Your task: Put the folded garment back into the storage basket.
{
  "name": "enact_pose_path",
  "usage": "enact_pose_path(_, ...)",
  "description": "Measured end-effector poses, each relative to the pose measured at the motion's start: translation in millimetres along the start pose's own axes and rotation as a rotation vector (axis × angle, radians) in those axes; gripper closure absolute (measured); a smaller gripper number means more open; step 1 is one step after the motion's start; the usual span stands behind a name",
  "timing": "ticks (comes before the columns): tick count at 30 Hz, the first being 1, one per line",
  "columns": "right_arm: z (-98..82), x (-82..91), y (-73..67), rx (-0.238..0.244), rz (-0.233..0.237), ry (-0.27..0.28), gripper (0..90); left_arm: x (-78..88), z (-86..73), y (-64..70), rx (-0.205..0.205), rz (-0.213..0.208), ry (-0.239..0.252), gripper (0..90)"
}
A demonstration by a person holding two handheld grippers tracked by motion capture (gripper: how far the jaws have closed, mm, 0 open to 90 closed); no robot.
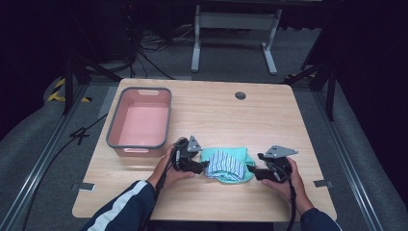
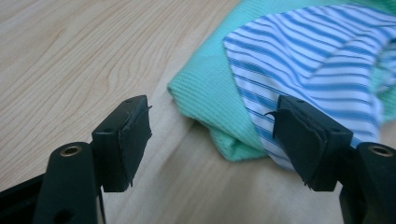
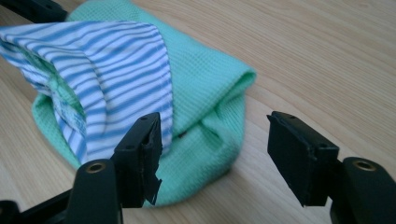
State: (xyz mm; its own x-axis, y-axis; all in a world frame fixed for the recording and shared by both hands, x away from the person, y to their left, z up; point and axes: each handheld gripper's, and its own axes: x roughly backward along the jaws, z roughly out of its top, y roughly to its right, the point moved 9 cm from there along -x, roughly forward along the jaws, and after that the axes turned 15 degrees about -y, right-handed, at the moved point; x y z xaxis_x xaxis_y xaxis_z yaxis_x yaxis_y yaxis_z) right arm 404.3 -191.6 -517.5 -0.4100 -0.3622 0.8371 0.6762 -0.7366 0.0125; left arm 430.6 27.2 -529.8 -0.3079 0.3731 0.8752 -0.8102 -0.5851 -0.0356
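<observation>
A folded mint-green cloth [image 1: 243,159] lies near the table's front edge, with a blue-and-white striped cloth [image 1: 226,164] on top of it. My left gripper [image 1: 204,166] sits at the bundle's left side, open, its jaws spread at the green fold [image 2: 205,100] and the striped edge [image 2: 299,65]. My right gripper [image 1: 251,169] is at the bundle's right side, also open. In the right gripper view the green fold [image 3: 212,98] lies between the spread jaws and the striped cloth [image 3: 112,70] is to the left. Neither gripper holds anything.
A pink bin with a grey rim [image 1: 113,126] stands empty at the left of the wooden table [image 1: 216,115]. A round cable hole [image 1: 240,95] is at the back. Beyond the table are a white frame leg [image 1: 196,43] and floor cables.
</observation>
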Motion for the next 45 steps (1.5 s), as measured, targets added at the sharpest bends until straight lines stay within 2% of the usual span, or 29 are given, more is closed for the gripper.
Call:
enact_pose_path(2,3.7,-3.6,-2.8,0.005,-0.009,-0.011,37.1,-5.2,0.1,-4.6,0.014,0.017,-0.007,27.0)
enact_pose_path(4,7.6,-8.8,-4.1,0.009,-0.019,-0.023,37.9,-10.9,-0.6,-5.7,0.037,-0.016,-0.013,24.6)
enact_pose_path(8,12.1,-23.1,-3.8,-0.003,-0.03,-0.057,36.7,-15.3,-0.4,-6.3,0.032,-0.016,-0.014,22.0)
enact_pose_path(10,11.2,-29.3,-4.4,-0.007,-0.03,-0.079,36.1,-16.4,-1.4,-6.6,0.041,-0.029,-0.007,21.2)
enact_pose_path(11,10.6,-31.1,-4.9,-0.006,-0.028,-0.083,36.0,-17.6,-2.2,-7.4,0.06,-0.049,0.001,20.8)
enact_pose_path(13,10.1,-31.7,-5.1,-0.01,-0.029,-0.08,35.7,-17.8,-2.6,-8.1,0.066,-0.053,0.005,19.3)
enact_pose_path(15,9.0,-32.3,-4.6,-0.03,-0.012,-0.077,35.0,-18.0,-2.7,-7.9,0.065,-0.046,0.003,18.7)
enact_pose_path(17,7.4,-33.2,-3.3,-0.054,0.025,-0.071,36.0,-18.0,-2.8,-7.9,0.065,-0.046,0.003,18.8)
enact_pose_path(20,7.4,-32.9,-4.5,-0.039,0.035,-0.071,40.5,-18.0,-2.5,-7.2,0.066,-0.046,-0.002,19.0)
enact_pose_path(23,8.1,-31.5,-8.6,-0.031,0.05,-0.073,49.5,-15.6,-2.2,-2.8,0.035,-0.072,-0.006,28.4)
enact_pose_path(25,8.0,-31.0,-9.7,-0.028,0.053,-0.077,52.5,-15.0,-2.0,-1.5,0.038,-0.074,-0.005,34.5)
enact_pose_path(26,8.1,-30.8,-11.2,-0.024,0.058,-0.076,56.0,-13.9,-2.4,0.7,0.026,-0.083,-0.01,34.5)
enact_pose_path(29,8.2,-30.4,-15.3,-0.014,0.081,-0.067,67.1,-12.1,-2.2,5.9,-0.004,-0.119,-0.004,52.2)
enact_pose_path(31,8.2,-30.4,-15.7,-0.013,0.085,-0.066,69.2,-11.7,-2.1,6.6,-0.016,-0.125,-0.006,58.7)
enact_pose_path(32,8.3,-30.4,-16.8,-0.019,0.099,-0.06,73.3,-11.3,-2.0,8.6,-0.02,-0.136,-0.011,64.1)
enact_pose_path(34,8.1,-30.5,-17.2,-0.028,0.106,-0.056,75.5,-11.5,-0.8,12.1,-0.033,-0.161,-0.011,70.5)
enact_pose_path(35,8.1,-30.4,-17.3,-0.031,0.11,-0.053,75.9,-11.8,-0.2,12.2,-0.048,-0.165,-0.009,72.2)
enact_pose_path(40,8.4,-30.1,-19.1,-0.029,0.112,-0.052,80.1,-12.2,-0.1,14.0,-0.035,-0.211,0.002,79.4)
enact_pose_path(43,9.1,-28.5,-20.0,-0.004,0.091,-0.06,82.9,-10.8,0.1,15.2,-0.046,-0.194,-0.004,82.0)
enact_pose_path(44,9.4,-27.7,-20.5,0.004,0.086,-0.062,83.8,-8.2,-1.0,16.1,-0.069,-0.166,-0.023,82.0)
enact_pose_path(45,10.4,-26.6,-21.2,0.016,0.082,-0.061,84.2,-6.9,-0.3,17.0,-0.084,-0.158,-0.022,82.5)
